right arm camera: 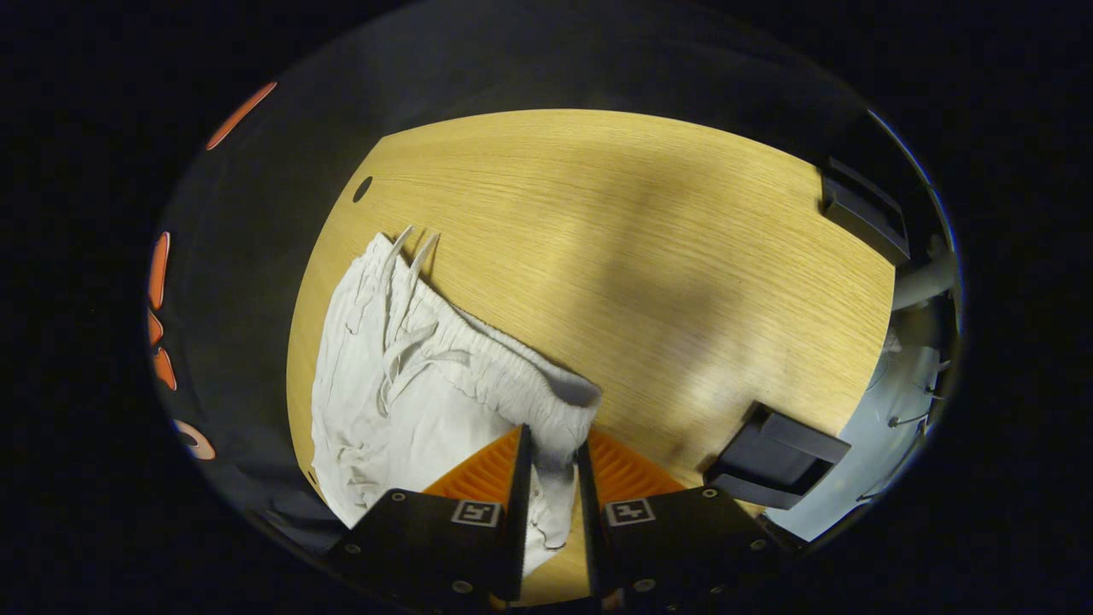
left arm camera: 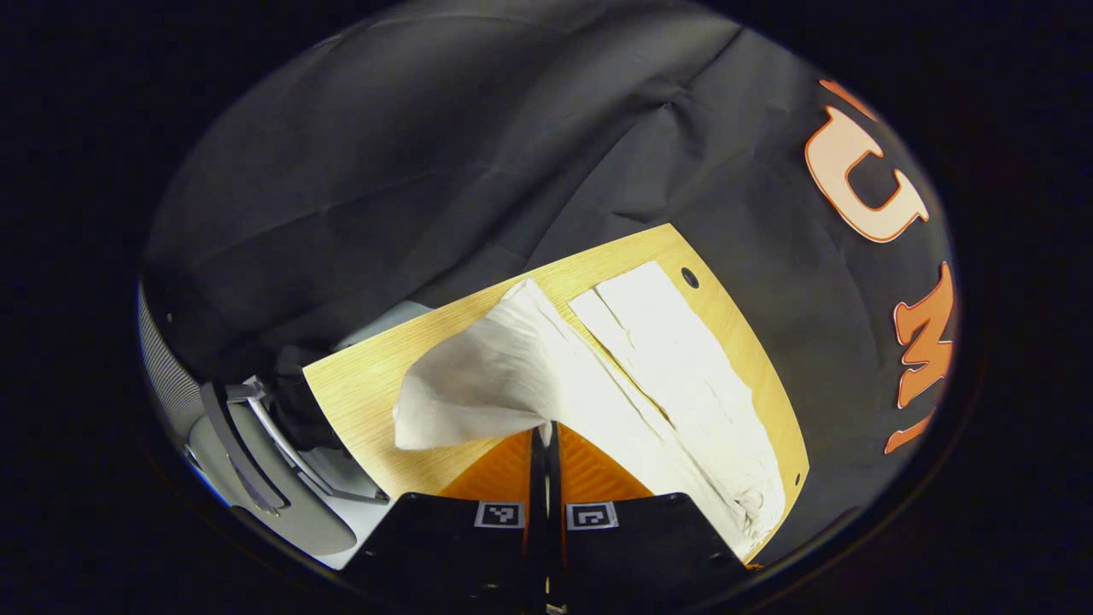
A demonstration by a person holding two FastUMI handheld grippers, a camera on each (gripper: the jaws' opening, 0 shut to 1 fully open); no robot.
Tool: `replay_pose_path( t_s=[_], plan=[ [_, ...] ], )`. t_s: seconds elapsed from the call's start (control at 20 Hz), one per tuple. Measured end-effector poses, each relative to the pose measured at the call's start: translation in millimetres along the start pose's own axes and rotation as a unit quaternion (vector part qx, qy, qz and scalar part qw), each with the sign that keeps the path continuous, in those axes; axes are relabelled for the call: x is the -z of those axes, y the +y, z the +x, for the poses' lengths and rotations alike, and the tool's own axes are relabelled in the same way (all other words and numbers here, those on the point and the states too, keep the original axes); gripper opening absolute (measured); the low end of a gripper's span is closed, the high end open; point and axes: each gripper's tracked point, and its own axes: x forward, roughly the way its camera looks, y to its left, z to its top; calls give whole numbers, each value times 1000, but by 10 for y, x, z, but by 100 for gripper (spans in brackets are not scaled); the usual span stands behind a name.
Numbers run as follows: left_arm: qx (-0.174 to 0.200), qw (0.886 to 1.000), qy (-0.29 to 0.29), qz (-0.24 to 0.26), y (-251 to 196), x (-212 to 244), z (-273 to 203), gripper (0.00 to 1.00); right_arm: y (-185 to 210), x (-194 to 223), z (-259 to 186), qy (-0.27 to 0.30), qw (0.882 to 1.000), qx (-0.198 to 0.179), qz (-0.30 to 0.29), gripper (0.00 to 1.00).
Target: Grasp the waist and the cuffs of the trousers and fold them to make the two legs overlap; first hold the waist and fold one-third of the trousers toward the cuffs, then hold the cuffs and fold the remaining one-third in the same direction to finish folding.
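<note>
white trousers lie on the wooden table. our left gripper has its jaws pressed tight on a lifted leg cuff; our right gripper pinches the elastic waist.

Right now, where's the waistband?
In the right gripper view the waistband runs across the table's left half, its near end pinched between the right gripper's fingers.

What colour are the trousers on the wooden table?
The crumpled cloth trousers are plain off-white with no pattern, clearest in the right gripper view.
</note>
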Motion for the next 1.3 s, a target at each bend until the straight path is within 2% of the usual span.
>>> replay_pose_path(
  t_s=[0.05, 0.1, 0.2, 0.4, 0.7, 0.9, 1.3],
  plan=[
    [-2, 1000, -3, 2, -2, -13, -4, 4, 22, -23, -34, 1, 1000, -10, 6, 22],
    [-7, 1000, -6, 9, -15, -20, -28, 5, 18, -44, -74, 3, 1000, -16, 10, 11],
    [-15, 1000, -9, 22, -65, -52, -69, 4, 19, -114, -138, -1, 999, -29, 17, 6],
    [-11, 999, -16, 40, -144, -153, -102, 5, 62, -310, -403, -12, 999, -52, 9, 5],
    [23, 997, -11, 77, -373, -357, 7, 4, 398, -523, -784, -35, 996, -81, 14, 5],
    [56, 994, -1, 90, -617, -601, 97, 4, 630, -578, -841, -46, 995, -89, 29, 5],
    [90, 988, 10, 124, -1169, -1010, 585, 4, 1135, -765, -882, -55, 993, -96, 39, 5]
  ],
)
